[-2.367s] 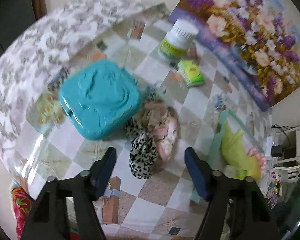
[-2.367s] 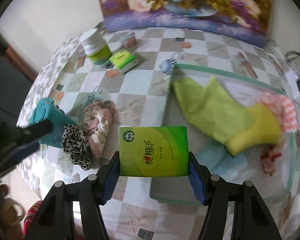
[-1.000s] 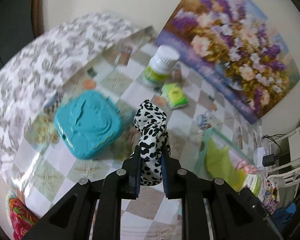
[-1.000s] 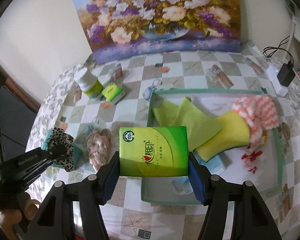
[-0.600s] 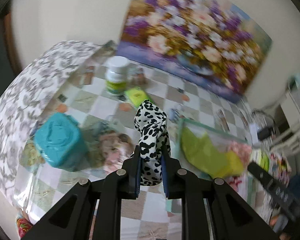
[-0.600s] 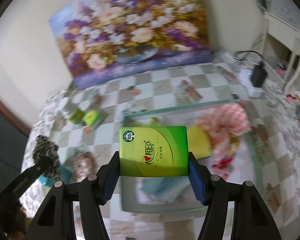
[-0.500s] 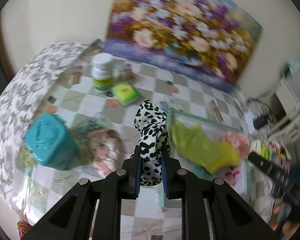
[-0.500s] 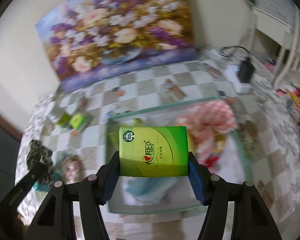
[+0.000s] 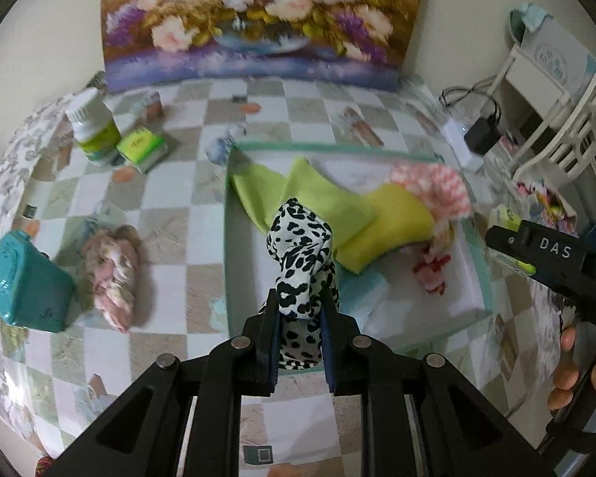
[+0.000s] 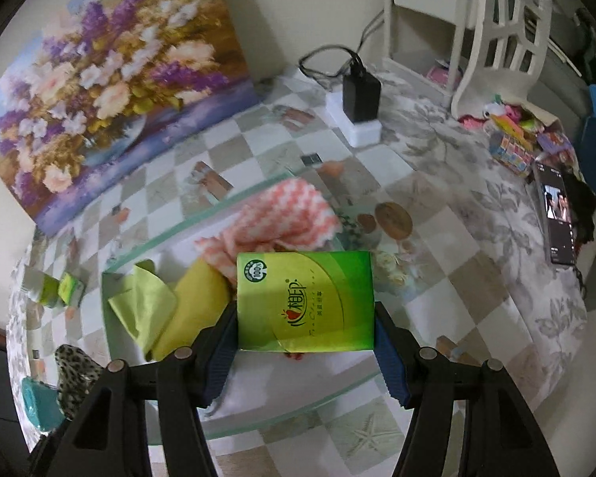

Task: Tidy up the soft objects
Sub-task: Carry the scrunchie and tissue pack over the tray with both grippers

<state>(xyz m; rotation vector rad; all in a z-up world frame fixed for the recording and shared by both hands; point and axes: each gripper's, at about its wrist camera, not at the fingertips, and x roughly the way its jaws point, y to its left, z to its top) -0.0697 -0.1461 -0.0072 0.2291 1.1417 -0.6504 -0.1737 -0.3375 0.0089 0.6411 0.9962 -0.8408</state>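
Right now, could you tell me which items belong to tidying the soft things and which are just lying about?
Job: scrunchie in left tongs, tissue pack in right tongs, tray, pink scrunchie.
Lying about: bottle, teal box, charger, phone.

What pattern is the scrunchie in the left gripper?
Black-and-white leopard spots on the scrunchie, clearest in left wrist view.

We see our leopard-print scrunchie [image 9: 299, 254] standing upright, pinched at its lower end, above the near edge of the green-rimmed tray [image 9: 481, 274]. In the tray lie yellow-green cloths [image 9: 329, 202] and a pink-and-white knit piece [image 9: 437, 189]. Our green tissue pack [image 10: 305, 301] is held flat, face up, over the tray. A pink floral scrunchie [image 9: 113, 268] rests left of the tray.
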